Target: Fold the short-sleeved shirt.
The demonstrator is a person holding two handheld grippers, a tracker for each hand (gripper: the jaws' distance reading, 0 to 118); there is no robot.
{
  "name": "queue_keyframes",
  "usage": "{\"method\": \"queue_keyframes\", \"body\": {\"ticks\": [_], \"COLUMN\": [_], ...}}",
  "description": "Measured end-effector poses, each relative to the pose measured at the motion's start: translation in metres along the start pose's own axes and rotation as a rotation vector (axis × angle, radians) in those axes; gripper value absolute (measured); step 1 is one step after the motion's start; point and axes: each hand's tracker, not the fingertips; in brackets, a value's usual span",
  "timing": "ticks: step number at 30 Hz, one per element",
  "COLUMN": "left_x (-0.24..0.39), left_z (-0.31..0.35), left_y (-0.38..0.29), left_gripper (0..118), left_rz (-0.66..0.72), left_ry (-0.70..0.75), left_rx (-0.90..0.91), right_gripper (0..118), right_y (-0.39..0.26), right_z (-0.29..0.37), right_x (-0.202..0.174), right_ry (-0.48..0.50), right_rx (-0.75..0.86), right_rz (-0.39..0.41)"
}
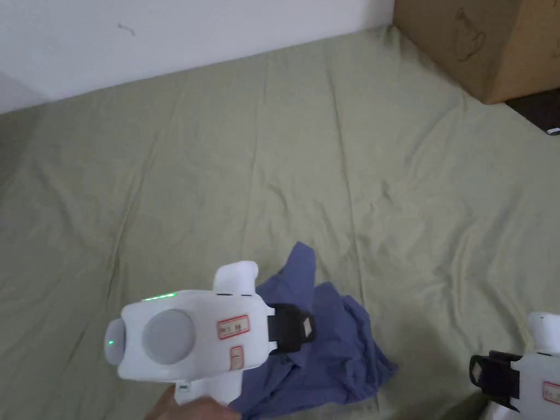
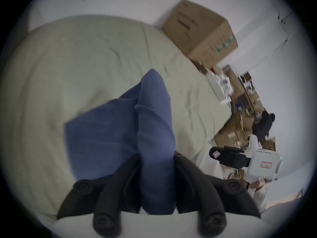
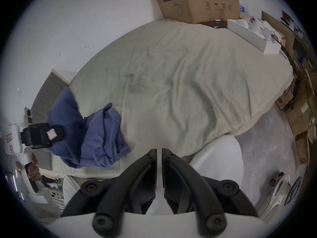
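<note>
A crumpled blue short-sleeved shirt (image 1: 322,350) lies bunched near the front edge of a bed covered with a pale green sheet (image 1: 284,164). My left gripper (image 1: 298,328) hovers over the bundle, and in the left gripper view a thick fold of the blue shirt (image 2: 154,138) runs between its two jaws, which press on it from both sides. In the right gripper view the shirt (image 3: 101,137) hangs partly lifted from that gripper. My right gripper (image 3: 159,151) sits off the bed's front right corner, jaws together with a thin slit and nothing between them; the head view shows it (image 1: 481,372) at the lower right.
A large cardboard box (image 1: 481,44) stands at the bed's far right corner against the white wall. More boxes and clutter (image 3: 300,104) line the floor to the right of the bed. A white round object (image 3: 221,157) sits below the bed's front edge.
</note>
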Motion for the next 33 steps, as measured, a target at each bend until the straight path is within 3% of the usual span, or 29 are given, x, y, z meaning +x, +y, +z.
{"method": "queue_keyframes", "body": {"ticks": [1,2,3,4,6,9,13,16,17,26,29,33], "left_x": [0.006,0.009,0.010,0.012,0.009,-0.006,-0.039,-0.057,-0.060,-0.003,0.020,0.028], "left_z": [-0.017,-0.030,-0.040,-0.050,-0.046,-0.023,0.020,0.025,0.022,-0.066,-0.091,-0.084], "left_y": [0.002,0.002,0.002,0.002,0.004,0.005,0.000,-0.007,-0.011,-0.026,-0.031,-0.035], "left_gripper": [59,99,117,118,104,101,86,22,15,15,15,15], "left_rz": [-0.006,0.005,-0.001,-0.011,0.034,0.131,0.248,0.269,0.277,0.186,0.121,0.087], "left_ry": [-0.029,-0.064,-0.094,-0.110,-0.081,-0.044,-0.036,0.060,0.095,-0.094,-0.034,-0.064], "left_rx": [-0.035,-0.052,-0.071,-0.093,-0.067,-0.022,0.127,0.142,0.129,-0.086,-0.151,-0.152], "right_gripper": [6,6,6,6,6,6,6,6,6,6,6,6], "right_y": [-0.002,-0.004,-0.005,-0.007,-0.008,-0.009,-0.008,-0.007,-0.008,-0.010,-0.011,-0.011], "right_z": [0.001,0.002,0.004,0.006,0.010,0.013,0.009,0.004,0.003,0.002,0.007,0.012], "right_x": [0.005,0.010,0.013,0.016,0.022,0.025,0.022,0.016,0.013,0.006,0.008,0.006], "right_ry": [-0.008,-0.020,-0.027,-0.038,-0.040,-0.044,-0.046,-0.036,-0.032,-0.039,-0.053,-0.064], "right_rx": [0.001,0.003,0.002,-0.001,0.005,0.014,0.019,0.011,0.006,-0.017,-0.018,-0.022], "right_rz": [-0.011,-0.023,-0.031,-0.043,-0.052,-0.061,-0.060,-0.047,-0.038,-0.008,-0.008,-0.005]}}
